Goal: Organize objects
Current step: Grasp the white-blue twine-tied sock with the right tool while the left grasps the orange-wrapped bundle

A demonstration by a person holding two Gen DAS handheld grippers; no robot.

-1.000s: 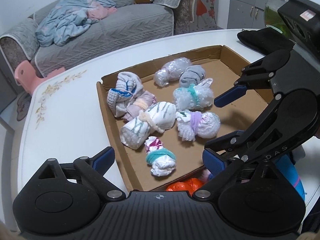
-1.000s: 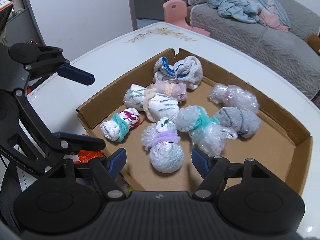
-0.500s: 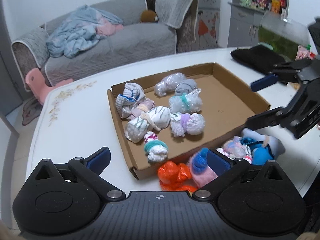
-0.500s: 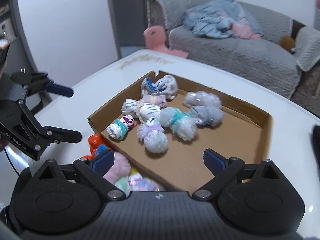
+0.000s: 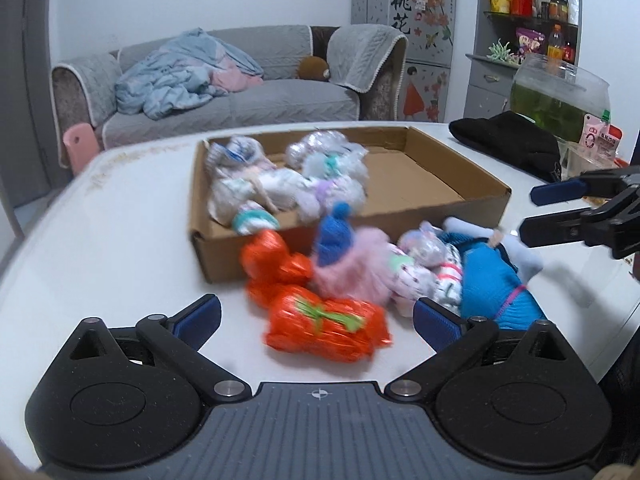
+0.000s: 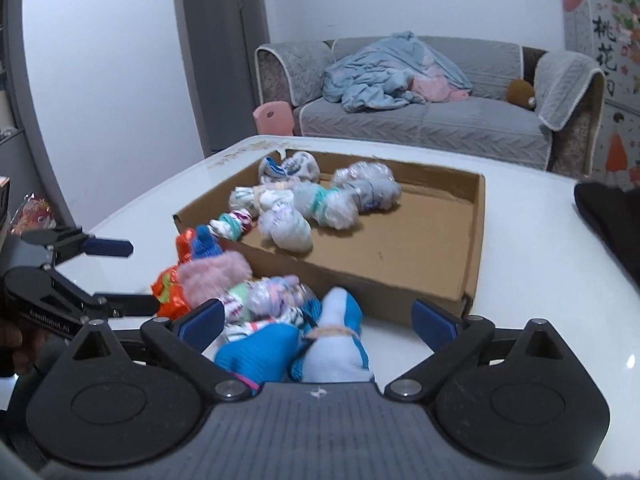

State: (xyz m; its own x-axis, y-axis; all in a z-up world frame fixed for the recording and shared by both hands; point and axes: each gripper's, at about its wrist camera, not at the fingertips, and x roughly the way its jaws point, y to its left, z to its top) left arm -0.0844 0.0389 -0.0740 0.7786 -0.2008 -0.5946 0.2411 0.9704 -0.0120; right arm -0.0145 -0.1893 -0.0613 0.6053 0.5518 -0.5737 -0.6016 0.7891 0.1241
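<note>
A shallow cardboard box (image 5: pixel 224 256) on the white table holds several rolled sock bundles (image 5: pixel 280 188) at its left end. In front of it lies a loose pile: an orange bundle (image 5: pixel 324 328), a pink fluffy one with a blue tip (image 5: pixel 352 272), a white patterned one (image 5: pixel 420 276) and a blue one (image 5: pixel 488 276). My left gripper (image 5: pixel 316 318) hangs open over the orange bundle, not touching it. My right gripper (image 6: pixel 319 320) is open above the blue bundle (image 6: pixel 256 352) and a pale blue one (image 6: pixel 340 344). Neither holds anything.
A black cloth (image 5: pixel 508 144) and a glass fish bowl (image 5: pixel 556 96) stand at the table's far right. Beyond the table are a grey sofa (image 5: pixel 240 100) with blankets and a pink chair (image 5: pixel 80 144). The box's right half (image 6: pixel 400 248) is bare.
Both grippers have drawn back from over the box to its near side, bringing the loose pile into view. The right jaws have widened. The bundles in the box lie as before.
</note>
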